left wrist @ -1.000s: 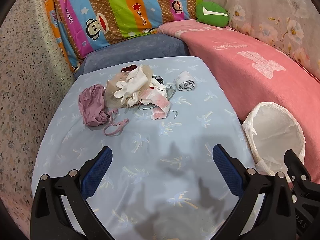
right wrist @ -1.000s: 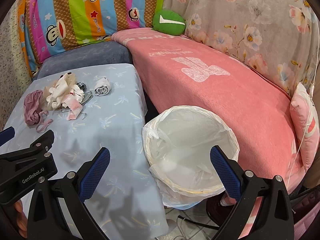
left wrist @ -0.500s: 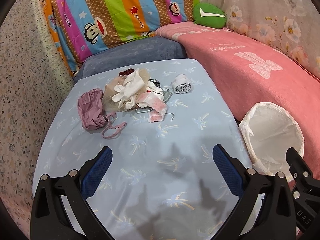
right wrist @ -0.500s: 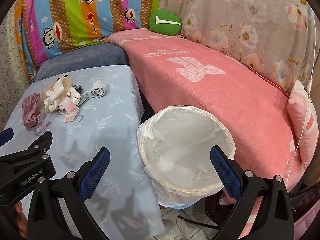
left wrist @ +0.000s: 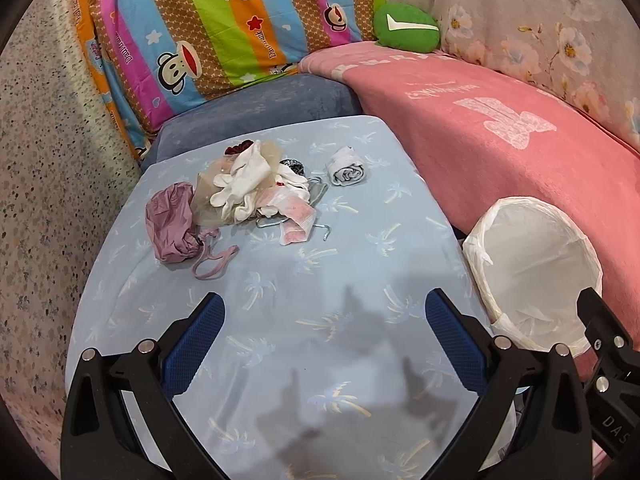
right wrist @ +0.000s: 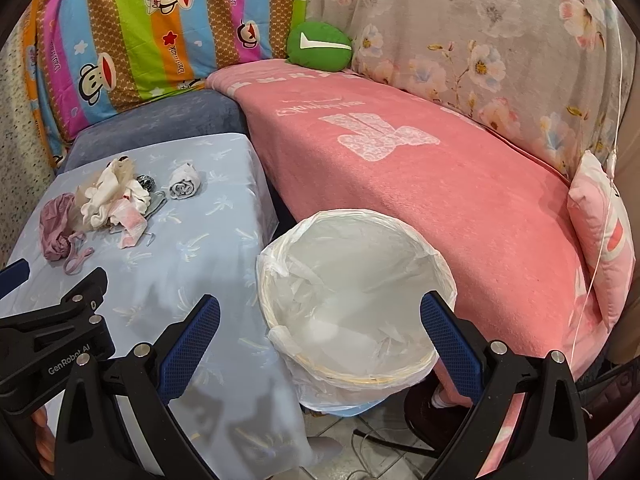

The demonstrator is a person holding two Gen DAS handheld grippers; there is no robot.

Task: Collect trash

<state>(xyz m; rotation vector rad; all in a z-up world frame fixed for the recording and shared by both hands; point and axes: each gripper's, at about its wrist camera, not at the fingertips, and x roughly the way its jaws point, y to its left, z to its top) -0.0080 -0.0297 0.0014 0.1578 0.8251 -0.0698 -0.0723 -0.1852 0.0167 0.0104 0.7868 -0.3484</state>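
Left wrist view: the left hand-held gripper (left wrist: 320, 332) hangs over the desk (left wrist: 360, 216) with its jaws spread wide and nothing between them. The trash pile (left wrist: 256, 188) sits at the far end, a mauve bag (left wrist: 172, 222) touching its left side and a rolled grey cloth (left wrist: 346, 169) just right of it.

Right wrist view: the right hand-held gripper (right wrist: 320, 332) is wide open too, above the lined bin (right wrist: 352, 300) beside the desk. The bin looks empty, though the crinkled liner makes it hard to tell.

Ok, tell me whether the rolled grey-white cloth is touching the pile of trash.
Apart. The left wrist view shows bare blue tablecloth between the rolled cloth and the pile; the right wrist view shows that gap too.
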